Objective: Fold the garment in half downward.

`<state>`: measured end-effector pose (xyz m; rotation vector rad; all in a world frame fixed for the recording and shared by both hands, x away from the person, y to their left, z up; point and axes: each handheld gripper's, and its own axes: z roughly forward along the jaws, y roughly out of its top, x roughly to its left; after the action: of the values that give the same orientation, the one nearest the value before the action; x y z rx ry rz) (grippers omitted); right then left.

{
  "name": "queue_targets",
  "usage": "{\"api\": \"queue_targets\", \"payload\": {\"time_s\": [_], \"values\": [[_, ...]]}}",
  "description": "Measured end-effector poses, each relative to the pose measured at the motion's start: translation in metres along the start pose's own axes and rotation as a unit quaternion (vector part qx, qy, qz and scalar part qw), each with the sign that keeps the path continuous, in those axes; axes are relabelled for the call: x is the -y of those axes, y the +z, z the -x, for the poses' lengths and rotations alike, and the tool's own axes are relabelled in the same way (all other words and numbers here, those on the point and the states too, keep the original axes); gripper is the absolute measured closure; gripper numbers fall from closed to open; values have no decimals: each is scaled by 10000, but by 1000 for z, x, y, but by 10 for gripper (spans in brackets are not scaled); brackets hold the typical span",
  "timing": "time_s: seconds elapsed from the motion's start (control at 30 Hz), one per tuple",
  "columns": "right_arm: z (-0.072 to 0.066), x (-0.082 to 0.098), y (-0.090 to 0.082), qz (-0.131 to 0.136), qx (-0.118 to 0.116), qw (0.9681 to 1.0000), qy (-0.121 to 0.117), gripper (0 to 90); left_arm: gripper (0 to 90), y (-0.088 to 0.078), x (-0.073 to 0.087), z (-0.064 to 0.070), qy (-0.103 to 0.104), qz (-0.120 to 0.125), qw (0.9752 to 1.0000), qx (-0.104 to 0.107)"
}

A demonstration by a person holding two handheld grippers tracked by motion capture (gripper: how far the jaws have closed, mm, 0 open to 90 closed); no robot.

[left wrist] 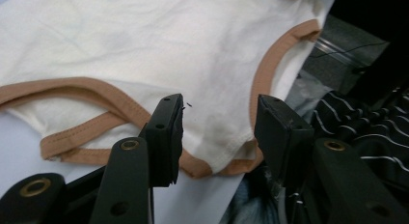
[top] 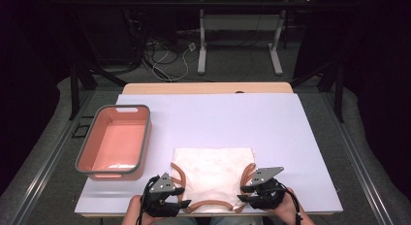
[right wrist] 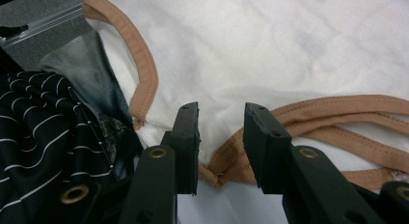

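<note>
A cream sleeveless garment (top: 213,174) with tan trim lies flat on the white table (top: 271,128), near its front edge. My left gripper (top: 182,197) sits at the garment's lower left corner. In the left gripper view the cloth (left wrist: 144,40) spreads ahead, and its tan-hemmed corner lies in the gap of the left gripper (left wrist: 219,118), whose jaws stand apart and do not press on it. My right gripper (top: 242,194) sits at the lower right corner. There the right gripper (right wrist: 222,127) is open too, with the hem corner of the garment (right wrist: 289,40) between the jaws.
A salmon bin (top: 143,137) with a grey rim stands at the table's left, nothing visible inside it. The person's dark striped clothing (left wrist: 366,132) hangs just past the table's front edge. Beyond the table are the legs of another table (top: 201,55) and floor cables.
</note>
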<state>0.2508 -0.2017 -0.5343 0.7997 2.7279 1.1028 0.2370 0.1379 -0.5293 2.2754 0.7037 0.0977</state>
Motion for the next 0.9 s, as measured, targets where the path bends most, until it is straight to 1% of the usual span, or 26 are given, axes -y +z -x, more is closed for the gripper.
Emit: {"api": "queue_targets", "payload": {"time_s": [0.03, 0.07, 0.1, 0.13, 0.2, 0.23, 0.27, 0.3, 0.37, 0.4, 0.43, 0.47, 0.5, 0.57, 0.6, 0.63, 0.67, 0.7, 0.73, 0.8, 0.83, 0.87, 0.9], "values": [[0, 0, 1, -70, 12, 10000, 16, 674, 548, 2, 1, 0, -57, -54, 10000, -45], [-1, 1, 3, 0, 12, 10000, 3, 675, 557, 5, 2, -1, -66, -151, 9998, -102], [0, 1, 3, -83, 7, 10000, -4, 676, 562, 8, 4, -3, -165, -213, 9996, -115], [0, 1, 4, -71, 53, 10000, -8, 680, 572, 10, 5, -5, -203, -300, 9993, -108], [1, 2, 7, -107, 21, 9999, -26, 689, 590, 14, 7, -7, -241, -433, 9987, -130], [1, 2, 7, -193, 12, 9998, -34, 693, 598, 15, 8, -6, -279, -442, 9985, -154], [1, 3, 9, -157, 26, 9999, -34, 694, 605, 16, 8, -7, -265, -451, 9985, -173], [1, 3, 9, -219, -3, 9998, 4, 696, 611, 15, 8, -7, -266, -449, 9985, -178], [2, 4, 11, -283, -9, 9996, -62, 700, 626, 15, 9, -7, -225, -470, 9984, -216], [1, 4, 11, -309, -5, 9995, -32, 701, 628, 15, 9, -6, -167, -482, 9984, -239], [2, 4, 12, -319, -19, 9994, -93, 701, 632, 16, 8, -6, -155, -481, 9984, -259], [1, 4, 12, -318, -27, 9995, -22, 702, 634, 16, 8, -6, -131, -493, 9983, -271], [1, 4, 12, -340, -4, 9994, -93, 702, 634, 16, 8, -6, -124, -490, 9983, -272], [1, 4, 12, -344, -3, 9994, -89, 695, 624, 15, 8, -6, -123, -482, 9985, -229], [2, 4, 12, -339, -9, 9994, -112, 671, 563, 15, 8, -7, -138, -461, 9986, -234], [3, 4, 11, -326, 4, 9994, -65, 634, 563, 14, 8, -8, -158, -387, 9988, -258], [4, 4, 10, -303, 14, 9995, -16, 583, 521, 14, 8, -9, -208, -314, 9990, -252], [5, 4, 10, -260, 68, 9996, 45, 514, 470, 13, 8, -10, -285, -239, 9990, -252], [7, 4, 9, -188, 97, 9997, 126, 456, 410, 12, 7, -11, -330, -163, 9989, -289], [11, 3, 5, -96, 136, 9996, 236, 375, 331, 9, 6, -13, -331, -55, 9983, -474], [13, 3, 3, -41, 165, 9995, 273, 341, 310, 8, 6, -14, -313, -7, 9981, -525], [15, 3, 2, 48, 131, 9995, 269, 298, 289, 7, 6, -16, -349, 24, 9978, -561], [16, 3, 1, 72, 132, 9994, 326, 269, 270, 6, 7, -18, -367, 73, 9975, -594]]}}
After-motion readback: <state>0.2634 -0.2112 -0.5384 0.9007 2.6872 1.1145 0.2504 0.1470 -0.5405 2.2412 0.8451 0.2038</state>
